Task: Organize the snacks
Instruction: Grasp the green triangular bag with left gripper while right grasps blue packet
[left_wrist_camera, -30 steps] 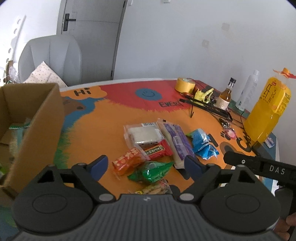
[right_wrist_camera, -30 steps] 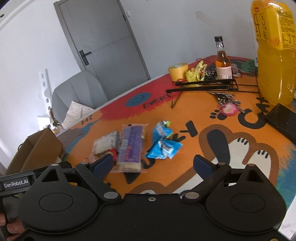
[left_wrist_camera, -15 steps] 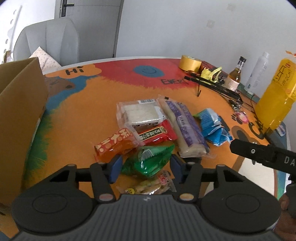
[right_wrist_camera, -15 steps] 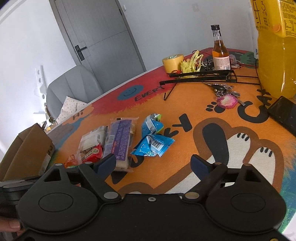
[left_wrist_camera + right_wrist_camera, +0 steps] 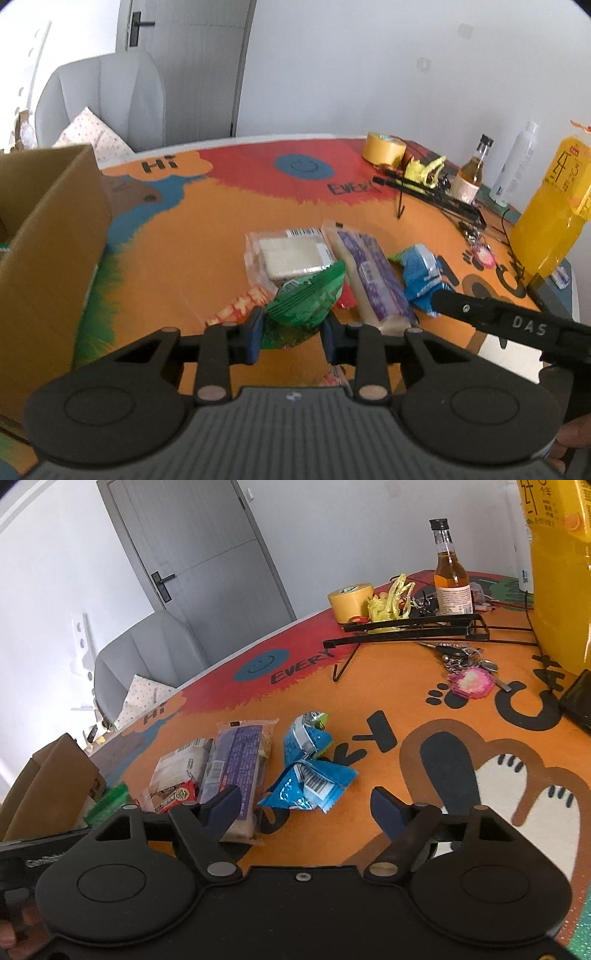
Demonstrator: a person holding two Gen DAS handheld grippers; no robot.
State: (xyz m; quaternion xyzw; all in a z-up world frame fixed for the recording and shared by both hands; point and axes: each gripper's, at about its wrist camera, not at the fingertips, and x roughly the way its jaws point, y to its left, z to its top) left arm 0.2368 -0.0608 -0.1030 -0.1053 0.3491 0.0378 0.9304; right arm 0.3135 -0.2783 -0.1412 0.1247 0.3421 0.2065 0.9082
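Observation:
My left gripper (image 5: 291, 332) is shut on a green snack packet (image 5: 306, 295) and holds it above the table; the packet also shows at the left of the right wrist view (image 5: 107, 803). On the table lie a white wafer pack (image 5: 288, 253), a long purple pack (image 5: 373, 273), blue packets (image 5: 419, 271), a red bar (image 5: 177, 795) and an orange packet (image 5: 240, 308). My right gripper (image 5: 306, 805) is open and empty, just short of the blue packets (image 5: 310, 779). A cardboard box (image 5: 48, 251) stands at the left.
At the back right stand a yellow tape roll (image 5: 382, 149), a black wire rack (image 5: 436, 194), a small amber bottle (image 5: 471, 173), a white bottle (image 5: 515, 164) and a big yellow bottle (image 5: 550, 206). Keys (image 5: 469, 668) lie near it. A grey chair (image 5: 103, 99) stands behind the table.
My left gripper moved down onto the green packet, closed on it and lifted it off the pile. My right gripper moved a little closer to the blue packets and stayed open.

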